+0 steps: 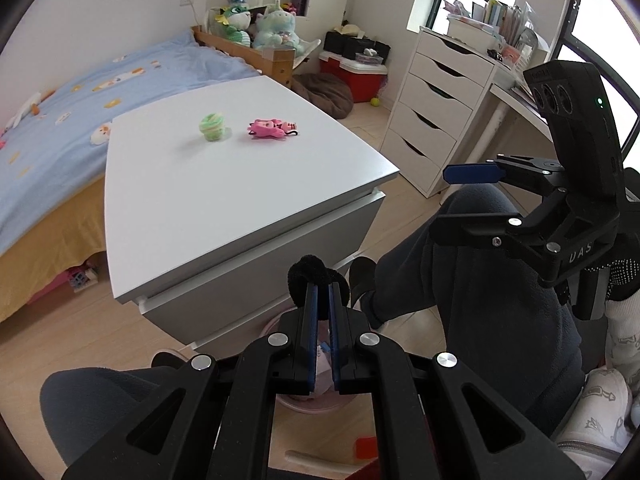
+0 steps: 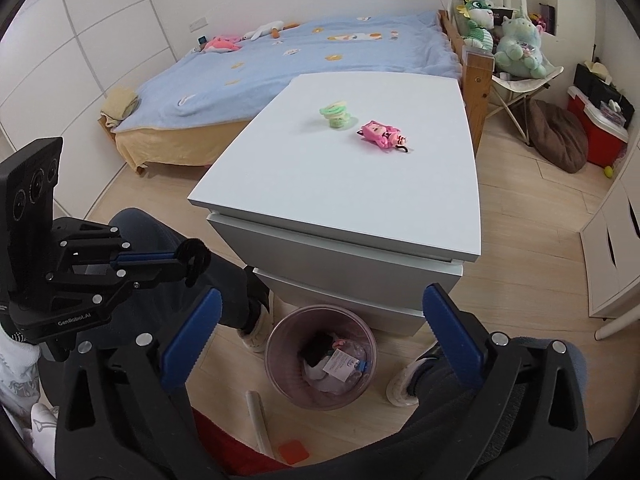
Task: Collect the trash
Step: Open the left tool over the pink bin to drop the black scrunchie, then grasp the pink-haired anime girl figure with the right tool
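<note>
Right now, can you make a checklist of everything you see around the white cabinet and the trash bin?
Surface: white cabinet top, two small things on it.
Job's things: black fuzzy item pinched in the left claw; pink trash bin on the floor in front of the cabinet, already holding wrappers and paper.
Clutter: green hair ties stacked beside a pink doll keychain, apart from each other.
Grippers: left claw shut on the fuzzy item; right claw open, empty, above the bin.
Cables: nothing seen.
Surroundings: blue bed, plush toys, white drawer unit, red cooler.
</note>
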Demonstrator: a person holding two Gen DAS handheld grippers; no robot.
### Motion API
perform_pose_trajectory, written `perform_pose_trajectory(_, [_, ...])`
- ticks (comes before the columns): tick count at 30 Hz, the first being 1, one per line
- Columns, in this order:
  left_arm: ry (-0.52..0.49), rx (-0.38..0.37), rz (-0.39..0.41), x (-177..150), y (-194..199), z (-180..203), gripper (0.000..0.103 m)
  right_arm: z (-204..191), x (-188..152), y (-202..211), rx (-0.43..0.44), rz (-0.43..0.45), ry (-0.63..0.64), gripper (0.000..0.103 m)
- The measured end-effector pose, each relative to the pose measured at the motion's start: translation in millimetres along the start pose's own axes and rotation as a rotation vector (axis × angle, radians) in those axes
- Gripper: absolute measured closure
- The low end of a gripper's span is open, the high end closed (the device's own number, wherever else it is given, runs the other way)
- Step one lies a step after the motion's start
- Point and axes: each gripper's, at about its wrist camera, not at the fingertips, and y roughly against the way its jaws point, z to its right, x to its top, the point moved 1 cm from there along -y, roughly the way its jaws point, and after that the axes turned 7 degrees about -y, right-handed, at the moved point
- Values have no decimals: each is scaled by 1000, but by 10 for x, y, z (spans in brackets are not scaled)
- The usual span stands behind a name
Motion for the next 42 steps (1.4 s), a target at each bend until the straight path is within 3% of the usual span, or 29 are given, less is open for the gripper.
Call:
perform_pose_trajectory(8, [-29, -12, 1, 31, 10, 84, 97, 69, 28, 79, -8, 20, -16, 4])
perform_pose_trajectory(12, [-31, -14, -2, 25, 8, 94, 89, 99, 46, 107, -9, 29, -24, 4])
perform_pose_trajectory(14, [-22, -10, -1, 24, -6, 75, 53, 106, 44, 112, -11, 31, -27, 4])
perform_pose_trajectory(15, [-12, -8, 9, 24, -7, 58, 28, 111, 43, 113, -12, 32, -28, 4])
perform_pose_trajectory(16, [-2, -6, 18, 26, -5, 42, 11, 117, 38, 111, -12, 32, -29, 4])
perform_pose_trajectory(34, [68, 41, 32, 10, 0, -135, 7, 115, 29, 41, -2, 26, -38, 3])
perform_pose_trajectory(42, [92, 56, 55, 68, 26, -255, 7, 121, 209, -17, 8, 31, -23, 3])
